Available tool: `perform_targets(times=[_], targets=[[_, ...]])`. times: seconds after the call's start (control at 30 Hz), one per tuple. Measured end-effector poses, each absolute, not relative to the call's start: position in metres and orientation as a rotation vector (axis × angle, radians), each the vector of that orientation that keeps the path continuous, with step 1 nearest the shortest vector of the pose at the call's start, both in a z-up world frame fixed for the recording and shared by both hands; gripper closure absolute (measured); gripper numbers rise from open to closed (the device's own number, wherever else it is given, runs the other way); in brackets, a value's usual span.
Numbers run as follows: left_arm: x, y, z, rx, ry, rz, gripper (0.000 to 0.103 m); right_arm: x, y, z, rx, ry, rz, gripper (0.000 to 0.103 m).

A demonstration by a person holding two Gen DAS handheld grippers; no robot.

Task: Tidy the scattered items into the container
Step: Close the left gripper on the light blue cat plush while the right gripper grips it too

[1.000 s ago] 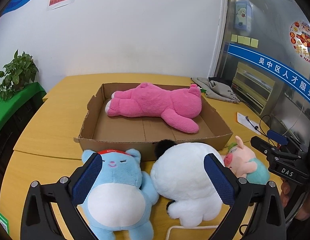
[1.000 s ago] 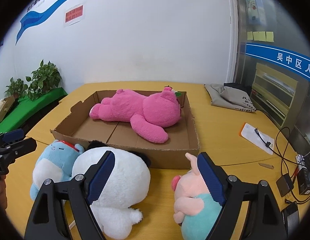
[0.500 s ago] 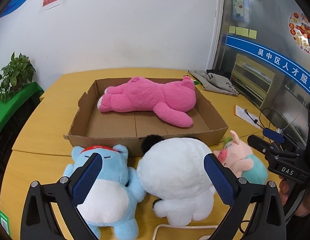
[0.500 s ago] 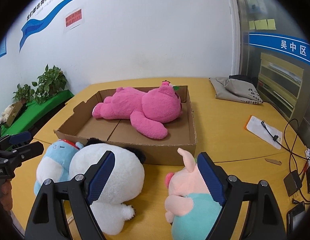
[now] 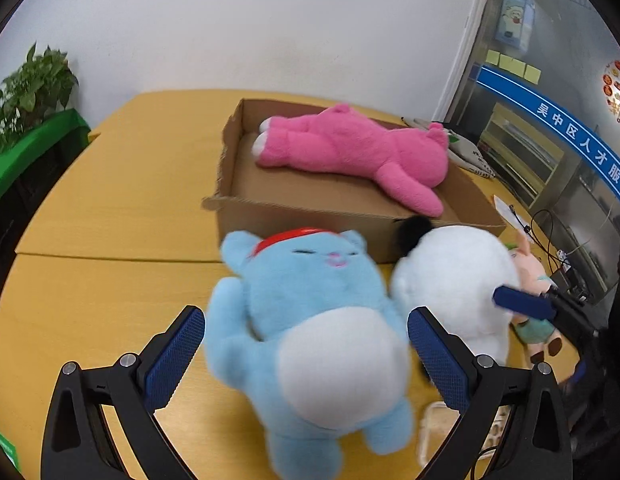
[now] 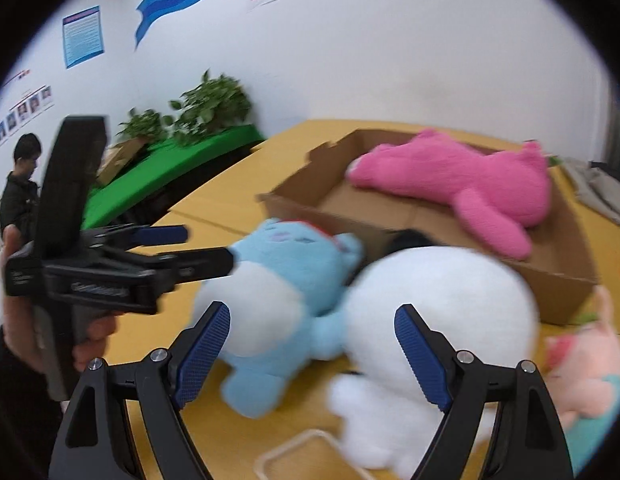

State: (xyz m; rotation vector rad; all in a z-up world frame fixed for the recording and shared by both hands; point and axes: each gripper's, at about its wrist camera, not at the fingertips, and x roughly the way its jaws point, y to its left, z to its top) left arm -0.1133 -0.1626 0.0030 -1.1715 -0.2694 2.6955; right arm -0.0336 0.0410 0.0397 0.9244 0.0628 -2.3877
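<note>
A blue cat plush (image 5: 310, 320) with a red band lies on the yellow table, between the spread fingers of my left gripper (image 5: 306, 316), whose pads do not press it. Beside it sits a white round plush (image 5: 449, 280), then a small pink pig plush (image 5: 533, 276). Behind them stands the cardboard box (image 5: 310, 212) with a long pink plush (image 5: 349, 152) inside. My right gripper (image 6: 311, 312) is open above the seam between the blue plush (image 6: 278, 280) and the white plush (image 6: 441, 300). In the right wrist view the left gripper (image 6: 208, 248) reaches in from the left.
A green-covered bench with potted plants (image 6: 206, 108) runs along the table's left side. A grey bag (image 5: 465, 152), papers and cables lie at the right of the table. A white cord loop (image 6: 302, 448) lies near the front edge. A person (image 6: 22, 184) stands far left.
Both grippers have swung left and dropped closer to the toys. My left one now frames the blue plush alone; my right one has shifted from the white plush and pig to the blue and white plushes.
</note>
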Motion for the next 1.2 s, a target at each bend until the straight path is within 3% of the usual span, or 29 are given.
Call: perform_targets(times=[0.3,0.5,0.7,0.87,0.93,1.0,1.03,1.07,1.13,1.2], targets=[[-0.131,-0.217,-0.051,-1.204,-0.507,2.494,0.000,-0.065,-0.024,-0.014,1.075,0.059,-2.280,0.017],[-0.109,-0.250,-0.062,-1.132,-0.660,2.389,0.000,-0.058,-0.039,-0.018,1.054,0.017,-2.117,0.016],[-0.090,-0.289,-0.064,-1.170,-0.695,2.414,0.000,-0.044,-0.028,-0.010,0.961,-0.057,-2.079,0.017],[-0.099,-0.288,-0.072,-1.233,-0.637,2.447,0.001,-0.065,0.009,-0.016,1.139,-0.274,-2.257,0.017],[-0.105,-0.285,-0.077,-1.237,-0.678,2.388,0.003,-0.073,0.009,-0.026,1.227,-0.287,-2.279,0.022],[-0.110,-0.285,-0.078,-1.237,-0.716,2.353,0.012,-0.080,0.004,-0.032,1.281,-0.299,-2.297,0.024],[-0.112,-0.286,-0.078,-1.240,-0.725,2.345,0.025,-0.082,0.003,-0.034,1.290,-0.321,-2.296,0.024],[-0.114,-0.287,-0.078,-1.248,-0.741,2.325,0.047,-0.086,0.002,-0.036,1.297,-0.355,-2.279,0.026],[-0.117,-0.284,-0.081,-1.309,-0.709,2.321,0.065,-0.090,0.003,-0.041,1.316,-0.430,-2.211,0.036],[-0.119,-0.280,-0.085,-1.372,-0.655,2.324,0.071,-0.092,0.005,-0.042,1.320,-0.481,-2.182,0.038]])
